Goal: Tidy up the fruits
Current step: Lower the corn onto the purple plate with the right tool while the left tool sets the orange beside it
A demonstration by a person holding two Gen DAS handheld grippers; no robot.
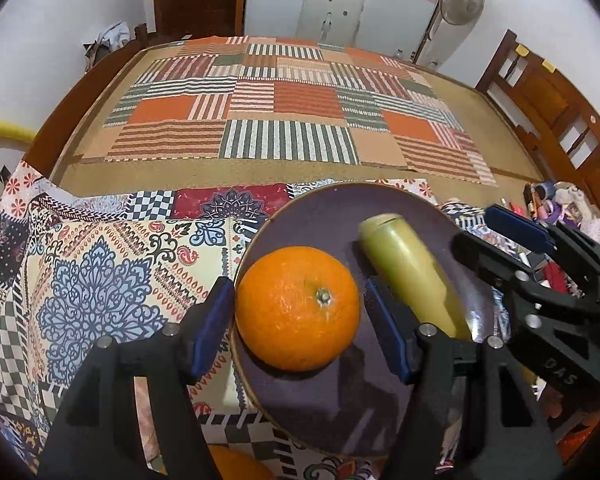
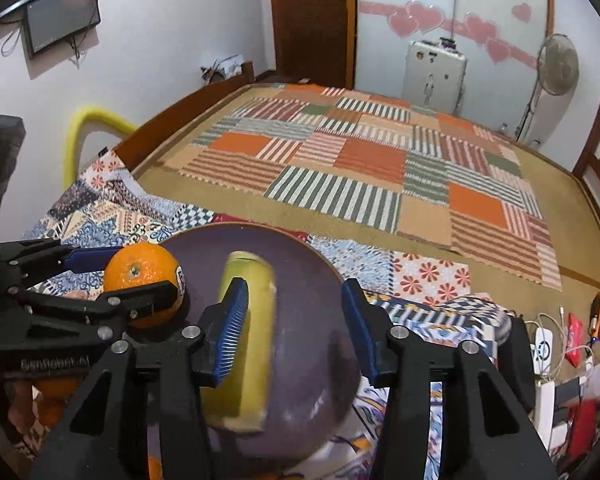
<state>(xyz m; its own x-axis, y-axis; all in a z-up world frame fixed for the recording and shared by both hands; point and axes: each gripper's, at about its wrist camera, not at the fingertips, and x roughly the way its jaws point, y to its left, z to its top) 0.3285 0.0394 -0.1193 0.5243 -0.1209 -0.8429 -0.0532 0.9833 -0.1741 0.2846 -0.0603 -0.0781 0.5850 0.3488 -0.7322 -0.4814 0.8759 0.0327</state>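
An orange (image 1: 298, 308) sits on the left part of a dark purple plate (image 1: 324, 216). My left gripper (image 1: 300, 328) is open, its blue pads on either side of the orange with small gaps. A yellow-green banana (image 1: 412, 276) lies on the plate's right part and looks blurred. In the right wrist view the banana (image 2: 256, 328) lies lengthwise on the plate (image 2: 300, 280). My right gripper (image 2: 294, 328) is open above it, its left pad over the banana. The orange (image 2: 140, 276) and the left gripper show at the left.
The plate rests on a patterned cloth (image 1: 100, 264) at the near edge of a bed with a patchwork mat (image 1: 284, 112). More oranges (image 2: 56, 388) lie low at the left. Cables and clutter (image 2: 572, 344) sit at the right. Wooden chairs (image 1: 548, 112) stand beside the bed.
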